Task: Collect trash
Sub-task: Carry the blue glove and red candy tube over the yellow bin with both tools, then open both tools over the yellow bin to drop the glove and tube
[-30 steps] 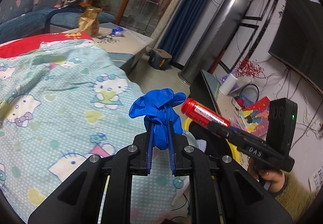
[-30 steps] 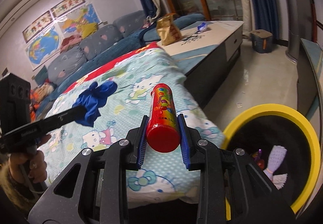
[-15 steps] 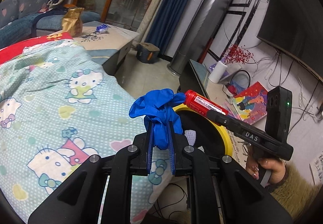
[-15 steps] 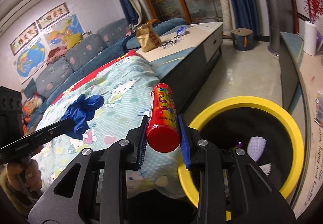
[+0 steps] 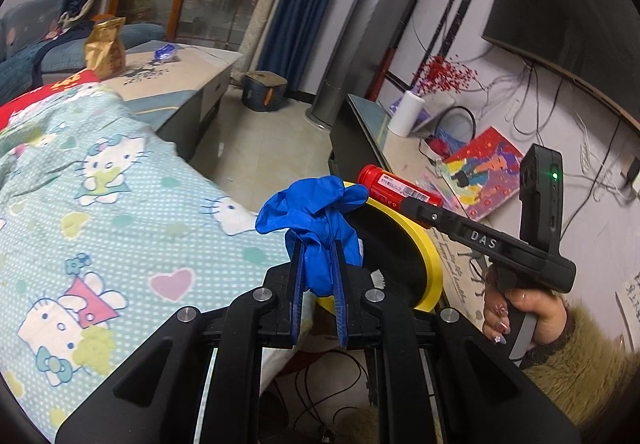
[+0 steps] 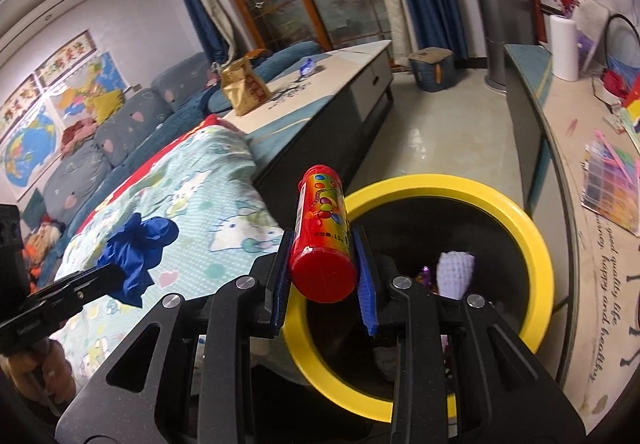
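Note:
My left gripper (image 5: 318, 256) is shut on a crumpled blue glove (image 5: 316, 216), held at the bed's edge beside the bin. My right gripper (image 6: 324, 244) is shut on a red candy tube (image 6: 323, 232) and holds it over the near left rim of the yellow-rimmed black trash bin (image 6: 536, 244). The bin holds a white brush (image 6: 456, 274) and other scraps. In the left wrist view the tube (image 5: 394, 190) and right gripper (image 5: 404, 204) hang over the bin's yellow rim (image 5: 430, 256). The glove also shows in the right wrist view (image 6: 136, 252).
A bed with a Hello Kitty cover (image 5: 100, 212) lies left of the bin. A low cabinet (image 6: 320, 84) carries a gold bag (image 6: 244, 86) and a blue wrapper (image 6: 307, 65). A TV bench (image 6: 580, 172) with papers stands right. A box (image 5: 264, 90) sits on the floor.
Both grippers have moved right, off the bed toward the bin. The tube now hangs over the bin's rim. Both grips are unchanged.

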A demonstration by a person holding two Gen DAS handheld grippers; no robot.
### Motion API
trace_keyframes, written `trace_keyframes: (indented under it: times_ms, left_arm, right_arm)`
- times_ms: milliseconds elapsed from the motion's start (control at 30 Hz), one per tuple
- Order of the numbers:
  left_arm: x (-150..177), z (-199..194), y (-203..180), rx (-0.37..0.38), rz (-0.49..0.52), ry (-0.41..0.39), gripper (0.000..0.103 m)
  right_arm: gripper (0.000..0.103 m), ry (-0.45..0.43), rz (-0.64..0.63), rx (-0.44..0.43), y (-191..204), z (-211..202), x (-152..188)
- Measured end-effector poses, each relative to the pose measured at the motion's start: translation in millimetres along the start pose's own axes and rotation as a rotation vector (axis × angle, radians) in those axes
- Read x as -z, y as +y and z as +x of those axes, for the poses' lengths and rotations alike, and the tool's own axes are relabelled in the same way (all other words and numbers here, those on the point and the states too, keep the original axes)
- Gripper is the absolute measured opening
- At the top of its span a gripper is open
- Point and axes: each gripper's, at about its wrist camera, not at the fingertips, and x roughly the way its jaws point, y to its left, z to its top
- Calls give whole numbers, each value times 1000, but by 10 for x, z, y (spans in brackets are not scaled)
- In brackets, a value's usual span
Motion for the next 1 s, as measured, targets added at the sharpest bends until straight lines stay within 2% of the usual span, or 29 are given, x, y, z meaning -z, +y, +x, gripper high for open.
trace_keyframes:
  times_ms: [467,1000]
  left_arm:
    - [67,266,-283,21,73,60,13]
    - [156,691,-568,37,152,157,13]
  right_arm:
    - [23,10,72,92,-382,-26,78]
    - [23,62,166,146,-745,6,165]
